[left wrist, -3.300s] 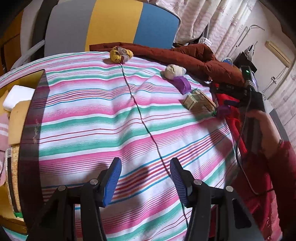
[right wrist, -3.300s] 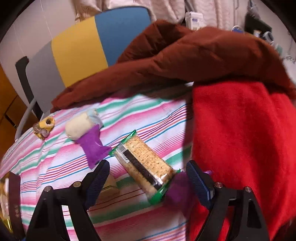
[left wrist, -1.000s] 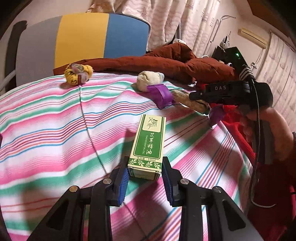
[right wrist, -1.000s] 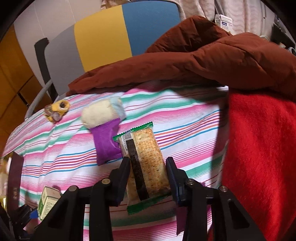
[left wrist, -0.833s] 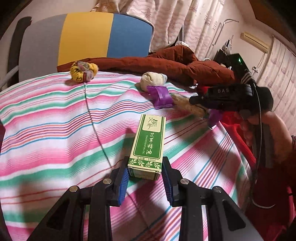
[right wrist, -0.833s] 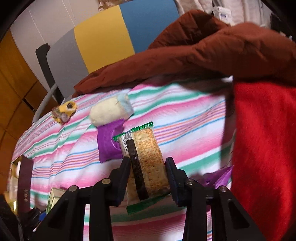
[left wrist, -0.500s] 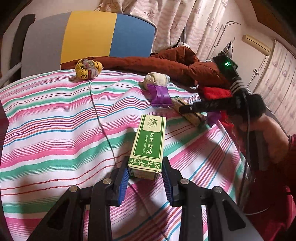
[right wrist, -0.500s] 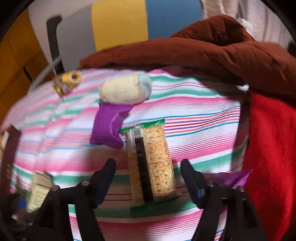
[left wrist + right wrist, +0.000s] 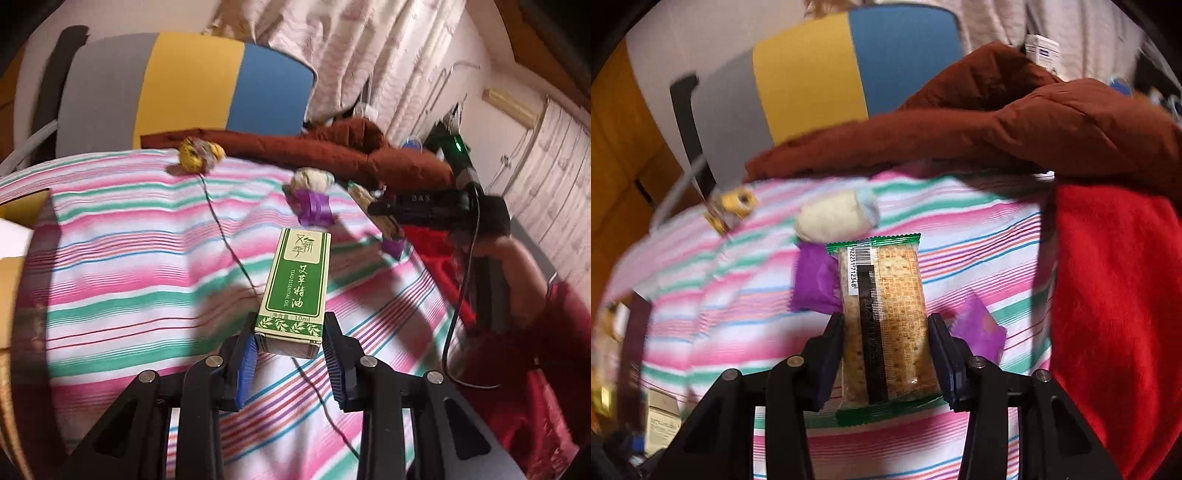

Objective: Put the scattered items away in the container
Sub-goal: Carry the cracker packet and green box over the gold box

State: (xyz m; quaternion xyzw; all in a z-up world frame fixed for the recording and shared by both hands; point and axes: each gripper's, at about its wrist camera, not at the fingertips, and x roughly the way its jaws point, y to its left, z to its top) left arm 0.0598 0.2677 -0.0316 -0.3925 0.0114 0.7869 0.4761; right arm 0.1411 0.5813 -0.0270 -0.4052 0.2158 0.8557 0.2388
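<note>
My left gripper [image 9: 290,354] is shut on a green and cream essential oil box [image 9: 297,284], held above the striped cloth [image 9: 122,266]. My right gripper [image 9: 886,363] is shut on a cracker packet [image 9: 886,314] with a green edge. On the cloth lie a cream sock roll [image 9: 834,218], a purple packet [image 9: 812,282] next to it, a second purple packet [image 9: 979,328] and a yellow sock ball [image 9: 199,155]. A box-like container's dark edge [image 9: 26,280] shows at the far left.
A brown jacket [image 9: 997,125] lies along the far side of the cloth, and a red blanket [image 9: 1115,295] lies at the right. A grey, yellow and blue chair back [image 9: 184,85] stands behind. A thin dark cable [image 9: 221,236] runs across the cloth.
The right gripper opened around the cracker packet half a second ago and has shut on it again. The left gripper has swung left with the oil box, bringing the container edge into view.
</note>
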